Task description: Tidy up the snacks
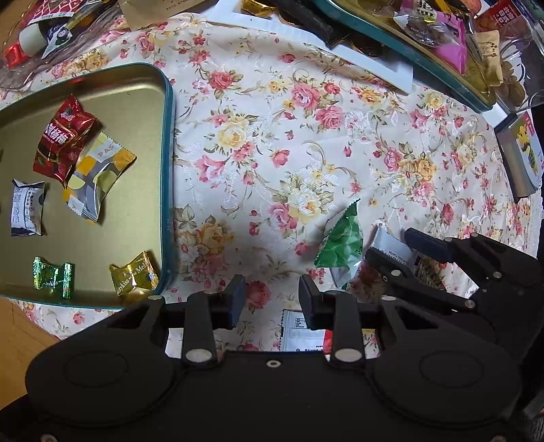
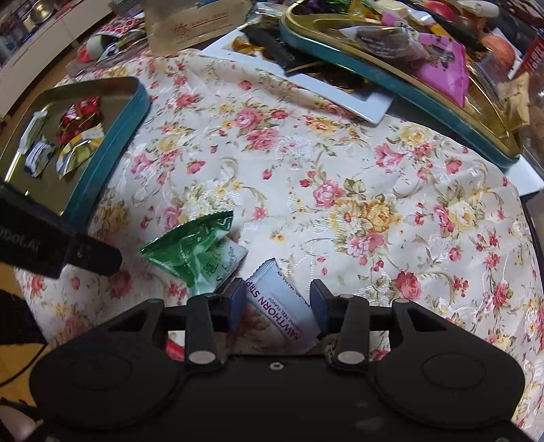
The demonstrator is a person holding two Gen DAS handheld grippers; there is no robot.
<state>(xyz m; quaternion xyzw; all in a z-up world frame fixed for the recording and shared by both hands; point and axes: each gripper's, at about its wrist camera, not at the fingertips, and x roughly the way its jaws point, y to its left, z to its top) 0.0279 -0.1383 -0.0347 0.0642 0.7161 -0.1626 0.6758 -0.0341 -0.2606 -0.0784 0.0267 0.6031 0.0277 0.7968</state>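
A teal-rimmed gold tin (image 1: 168,170) lies at the left and holds several wrapped snacks, among them a red packet (image 1: 63,139) and a gold candy (image 1: 134,275). The tin also shows in the right wrist view (image 2: 112,159). My left gripper (image 1: 272,301) is open and empty above the floral cloth, right of the tin. My right gripper (image 2: 277,304) is open with its fingers on either side of a white hawthorn strip packet (image 2: 282,306) on the cloth. In the left wrist view it (image 1: 404,250) sits around that packet (image 1: 391,246). A green packet (image 2: 190,248) lies just left of it.
A second teal tin (image 2: 374,78) piled with snacks sits at the back right on a white board (image 2: 367,102). A brown paper bag (image 2: 193,23) stands at the back. A small box (image 1: 520,159) lies at the right edge. Another white packet (image 1: 299,329) lies under my left gripper.
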